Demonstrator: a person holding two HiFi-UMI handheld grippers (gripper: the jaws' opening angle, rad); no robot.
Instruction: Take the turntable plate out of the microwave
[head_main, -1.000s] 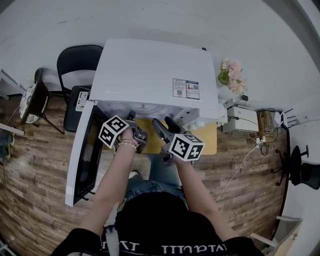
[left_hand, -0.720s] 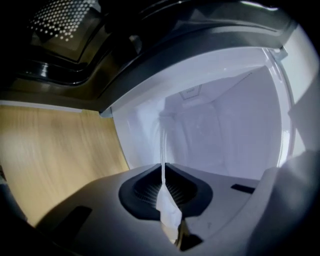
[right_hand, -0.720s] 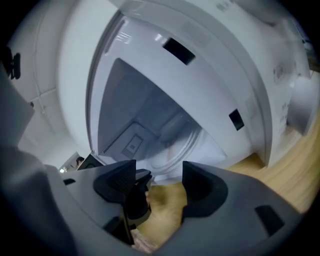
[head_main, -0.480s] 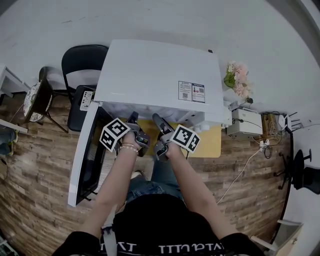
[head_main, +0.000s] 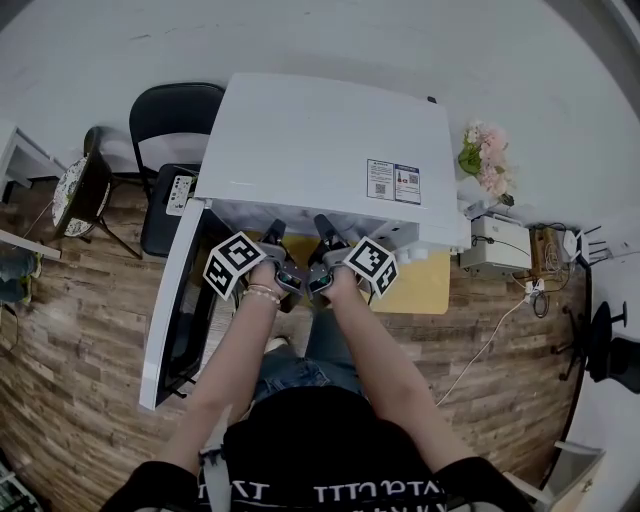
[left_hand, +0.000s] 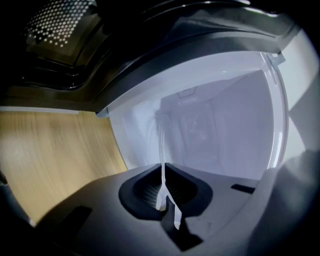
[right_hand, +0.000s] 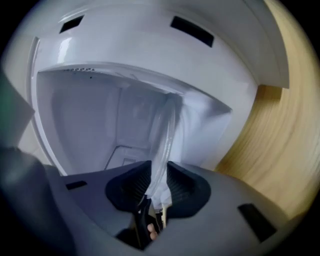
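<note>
The white microwave (head_main: 320, 140) stands with its door (head_main: 175, 300) swung open to the left. Both grippers reach into its mouth side by side. My left gripper (head_main: 272, 232) is shut on the clear glass turntable plate (left_hand: 161, 150), seen edge-on as a thin line running up from between its pads (left_hand: 165, 187). The right gripper (head_main: 322, 225) has the plate's rim (right_hand: 165, 135) between its jaws (right_hand: 157, 182), which are closing; a little room still shows beside the glass. The pale cavity (left_hand: 220, 125) lies behind the plate.
The microwave sits on a yellow tabletop (head_main: 425, 285). A black chair (head_main: 175, 115) and a small remote-like device (head_main: 178, 195) are at the left, pink flowers (head_main: 485, 150) and a white box (head_main: 500, 240) with cables at the right. Wood-plank floor lies all round.
The right gripper has rolled, come left toward the left gripper and gone into the microwave's mouth. The left gripper has stayed where it was.
</note>
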